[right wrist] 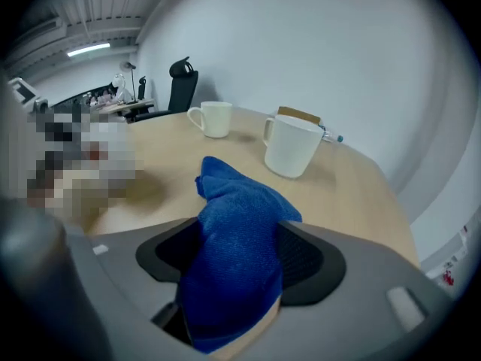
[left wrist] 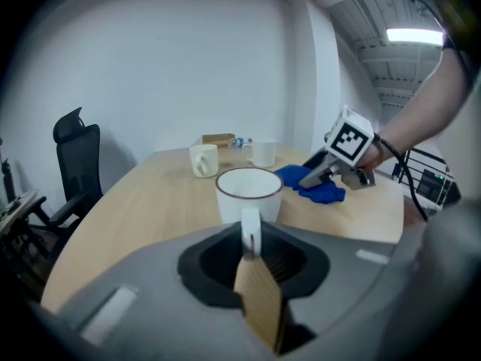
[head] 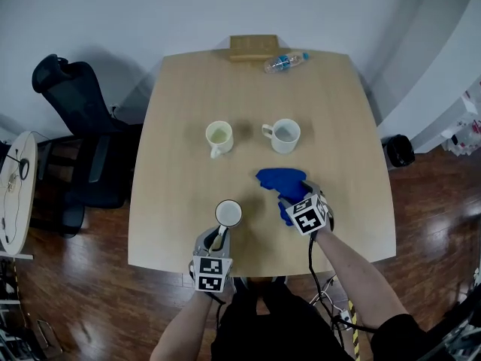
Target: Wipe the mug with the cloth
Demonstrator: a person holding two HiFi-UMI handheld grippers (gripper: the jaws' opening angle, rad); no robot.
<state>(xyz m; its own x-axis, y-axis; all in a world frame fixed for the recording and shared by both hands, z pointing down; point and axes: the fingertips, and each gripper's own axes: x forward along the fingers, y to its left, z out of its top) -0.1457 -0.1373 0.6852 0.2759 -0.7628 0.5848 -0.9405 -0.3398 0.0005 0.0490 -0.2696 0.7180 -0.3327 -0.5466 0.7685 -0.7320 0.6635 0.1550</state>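
Note:
Near the front edge of the wooden table [head: 180, 126] stands a white mug [head: 228, 213] with a dark rim. My left gripper [head: 219, 238] is shut on its handle; in the left gripper view the handle [left wrist: 249, 228] sits pinched between the jaws and the mug [left wrist: 249, 194] is upright just ahead. To the right lies a blue cloth [head: 279, 177] on the table. My right gripper [head: 291, 201] is at its near end, jaws wide open. In the right gripper view the cloth [right wrist: 237, 239] lies loose between and over the open jaws.
A cream mug [head: 219, 136] and a white mug [head: 284, 134] stand mid-table. A water bottle [head: 284, 62] and a wooden block [head: 253, 47] lie at the far edge. A black office chair [head: 75, 126] and a round side table [head: 15, 190] stand to the left.

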